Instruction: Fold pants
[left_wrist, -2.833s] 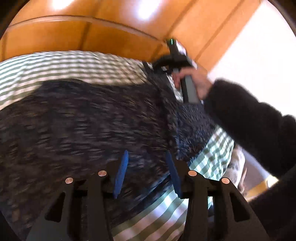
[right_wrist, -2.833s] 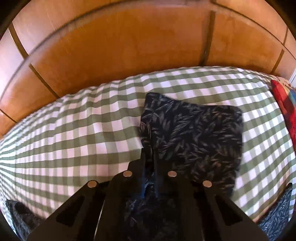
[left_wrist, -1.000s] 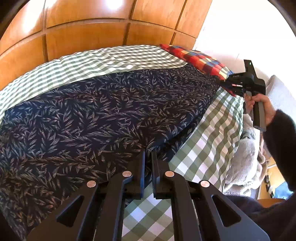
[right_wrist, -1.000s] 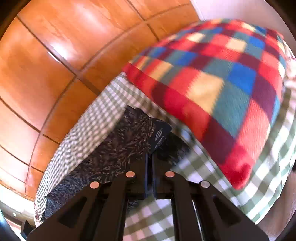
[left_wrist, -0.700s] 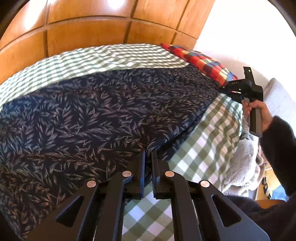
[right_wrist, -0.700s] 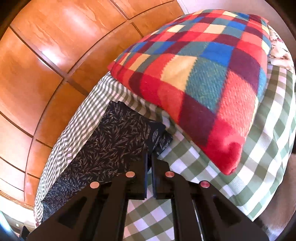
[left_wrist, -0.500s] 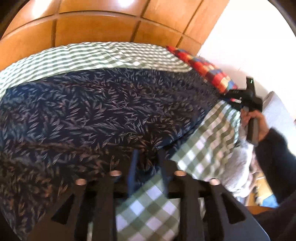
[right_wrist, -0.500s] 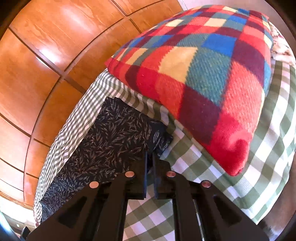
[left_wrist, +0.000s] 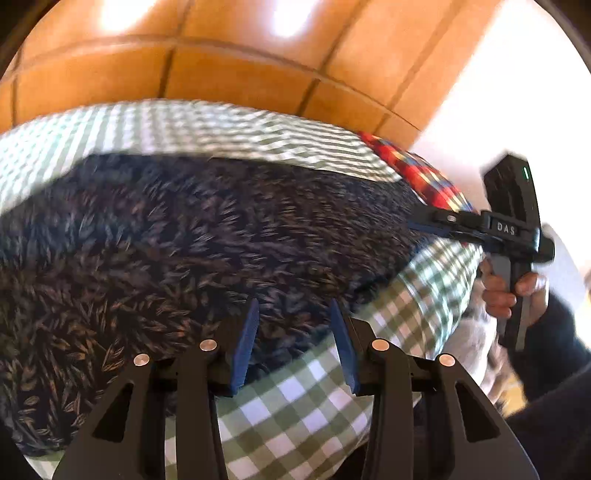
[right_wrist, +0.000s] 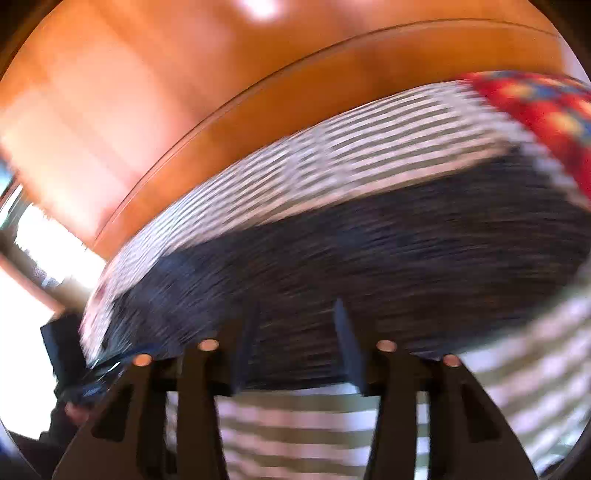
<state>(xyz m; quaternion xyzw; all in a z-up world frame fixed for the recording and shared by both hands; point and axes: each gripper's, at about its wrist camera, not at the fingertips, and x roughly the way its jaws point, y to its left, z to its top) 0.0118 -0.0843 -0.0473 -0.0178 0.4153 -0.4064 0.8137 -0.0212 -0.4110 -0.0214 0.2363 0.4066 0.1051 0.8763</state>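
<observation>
The left gripper (left_wrist: 293, 343) is seen with its blue fingers (left_wrist: 245, 345) spread apart over the near hem of the leaf-print pants (left_wrist: 192, 243); nothing is clamped between them. In the right wrist view the right gripper (right_wrist: 295, 345) is likewise seen with its fingers apart and no cloth between them, the dark cloth (right_wrist: 369, 266) lying just beyond the tips, though heavy blur hides the detail. From the left wrist view, the right gripper (left_wrist: 424, 223) is seen at the far corner of the garment, close to the plaid pillow (left_wrist: 424, 177); whether cloth is touched there cannot be told.

The pants are spread lengthwise across the green checked bedspread (left_wrist: 295, 413), in front of the wooden panelled headboard (left_wrist: 236, 70).

The laying-out step is judged to be finished, with both holds let go, and no fold across the length is seen yet. For the next move, one end of the garment is likely to need gripping at both corners and carrying over to the other end, with the edges kept aligned so that the thin cloth is not dragged or bunched on the soft bedding.
</observation>
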